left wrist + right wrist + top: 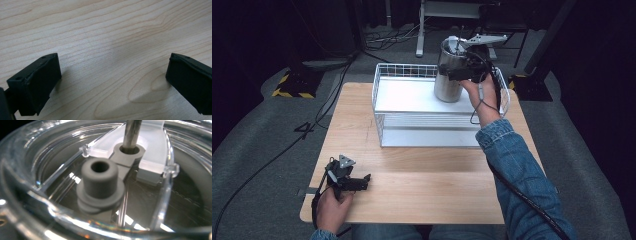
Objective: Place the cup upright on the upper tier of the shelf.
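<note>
The right tool [462,70] hides part of the steel tumbler's [448,82] rim.

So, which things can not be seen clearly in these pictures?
- Right gripper, high view: jaws hidden behind the steel tumbler and the hand; grip unclear.
- Tumbler's contents, right gripper view: clear lid glares and blurs.
- Metal straw: top cut by the edge.
- Wire basket: far rim behind the tumbler.

Steel tumbler [449,75] with clear lid [82,170]

Cylindrical, brushed metal, upright at the back right of the white wire basket [382,95]; its transparent lid carries a grey stopper [100,183] and a metal straw [132,132].
</note>
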`<state>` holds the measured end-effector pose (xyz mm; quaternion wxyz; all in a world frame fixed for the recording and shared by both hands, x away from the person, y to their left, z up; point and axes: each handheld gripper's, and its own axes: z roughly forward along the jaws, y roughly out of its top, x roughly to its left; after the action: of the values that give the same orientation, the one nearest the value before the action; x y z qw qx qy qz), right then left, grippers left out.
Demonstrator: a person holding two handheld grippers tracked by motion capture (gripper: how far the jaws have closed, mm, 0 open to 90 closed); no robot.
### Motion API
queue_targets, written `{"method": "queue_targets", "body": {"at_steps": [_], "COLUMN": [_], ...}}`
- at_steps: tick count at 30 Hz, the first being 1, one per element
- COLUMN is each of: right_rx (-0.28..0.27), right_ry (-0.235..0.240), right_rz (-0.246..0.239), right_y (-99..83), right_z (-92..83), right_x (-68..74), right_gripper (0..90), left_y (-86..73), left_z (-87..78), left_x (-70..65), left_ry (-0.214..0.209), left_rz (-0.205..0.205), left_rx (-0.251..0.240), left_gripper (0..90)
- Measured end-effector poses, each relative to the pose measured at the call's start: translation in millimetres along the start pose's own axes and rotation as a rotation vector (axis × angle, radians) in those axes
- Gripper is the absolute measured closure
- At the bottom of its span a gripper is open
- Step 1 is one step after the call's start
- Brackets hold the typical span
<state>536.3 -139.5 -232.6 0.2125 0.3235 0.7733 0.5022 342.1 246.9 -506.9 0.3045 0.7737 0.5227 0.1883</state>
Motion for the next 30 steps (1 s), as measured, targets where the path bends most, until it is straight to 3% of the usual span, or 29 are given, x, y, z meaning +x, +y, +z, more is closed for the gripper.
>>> {"method": "queue_targets", "body": {"at_steps": [14,30], "right_rx": [0.021,-0.003], "right_ry": [0.002,0.009], "right_rz": [0.008,-0.006], "right_y": [-5.9,-9.0], "right_z": [10.1,10.8], "right_x": [-2.8,-3.5], "right_gripper": [3.6,3.3], "left_y": [0.0,0.2], "left_z": [0.0,0.3], "left_x": [0.0,-0.1], "left_ry": [0.0,-0.001], "left_rz": [0.0,-0.003], "left_rx": [0.0,0.0], "left_gripper": [0.3,0.3]}}
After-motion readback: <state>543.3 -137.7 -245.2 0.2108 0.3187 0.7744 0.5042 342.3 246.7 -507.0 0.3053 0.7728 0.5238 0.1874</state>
